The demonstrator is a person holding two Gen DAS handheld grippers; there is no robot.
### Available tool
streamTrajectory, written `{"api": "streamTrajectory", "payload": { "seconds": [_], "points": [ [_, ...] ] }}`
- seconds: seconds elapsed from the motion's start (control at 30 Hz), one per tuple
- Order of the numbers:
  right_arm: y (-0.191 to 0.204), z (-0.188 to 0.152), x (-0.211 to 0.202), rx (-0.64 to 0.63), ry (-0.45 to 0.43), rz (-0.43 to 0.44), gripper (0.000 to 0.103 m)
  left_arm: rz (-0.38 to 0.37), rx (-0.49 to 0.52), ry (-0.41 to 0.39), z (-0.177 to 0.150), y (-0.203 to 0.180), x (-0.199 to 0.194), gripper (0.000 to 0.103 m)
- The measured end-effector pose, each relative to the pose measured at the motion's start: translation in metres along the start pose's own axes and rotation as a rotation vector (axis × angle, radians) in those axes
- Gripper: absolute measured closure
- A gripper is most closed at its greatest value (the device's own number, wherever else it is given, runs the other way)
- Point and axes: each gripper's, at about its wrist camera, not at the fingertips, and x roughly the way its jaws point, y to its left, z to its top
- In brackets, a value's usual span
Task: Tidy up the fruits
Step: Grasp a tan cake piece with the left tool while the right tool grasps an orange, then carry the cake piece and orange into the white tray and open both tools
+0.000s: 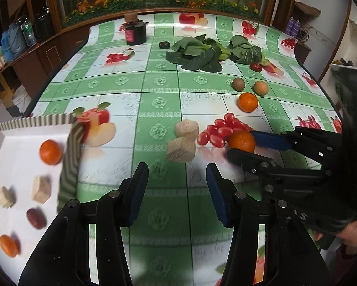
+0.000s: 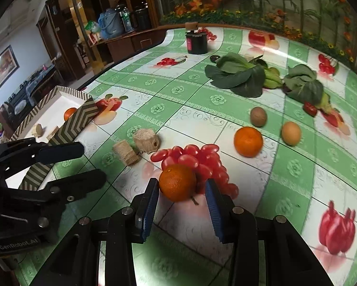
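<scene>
Round orange mandarin [image 2: 177, 182] lies mid-table against red cherry tomatoes [image 2: 197, 158], between the right gripper's [image 2: 182, 196] parted, non-touching pads. Firm, smooth, rollable: grasp across its widest girth. Left gripper [image 1: 177, 183] open, empty.

An orange [image 2: 177, 182] lies before the tomatoes [image 2: 197, 158], seemingly touching them; the tray [image 2: 79, 119] sits far left.

Both views are bright, with glare streaking the far counter [image 1: 168, 23]. Fisheye bends the edges, dark at the corners. The tray [image 1: 23, 143] and blocks [image 1: 183, 140] blur.
</scene>
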Motion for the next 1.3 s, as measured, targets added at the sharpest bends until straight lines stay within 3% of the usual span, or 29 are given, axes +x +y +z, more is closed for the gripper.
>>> {"api": "streamTrajectory", "payload": {
  "seconds": [0.07, 0.3, 0.4, 0.7, 1.3],
  "points": [
    [-0.005, 0.0, -0.001, 0.013, -0.019, 0.03, 0.072, 0.001, 0.007, 0.012, 0.005, -0.003, 0.009, 0.053],
    [-0.025, -0.004, -0.012, 0.054, -0.03, 0.043, 0.072, -0.034, -0.005, 0.012, 0.013, -0.004, 0.026, 0.054],
    [-0.028, -0.003, -0.014, 0.058, -0.034, 0.047, 0.072, -0.049, -0.003, 0.024, 0.011, -0.005, 0.031, 0.074],
    [-0.021, -0.003, -0.013, 0.051, -0.021, 0.052, 0.072, -0.061, -0.037, -0.014, 0.002, 0.003, 0.016, 0.074],
    [0.04, -0.014, -0.024, 0.003, -0.02, 0.097, 0.072, 0.063, -0.05, -0.1, -0.041, 0.031, -0.048, 0.074]
  ]
}}
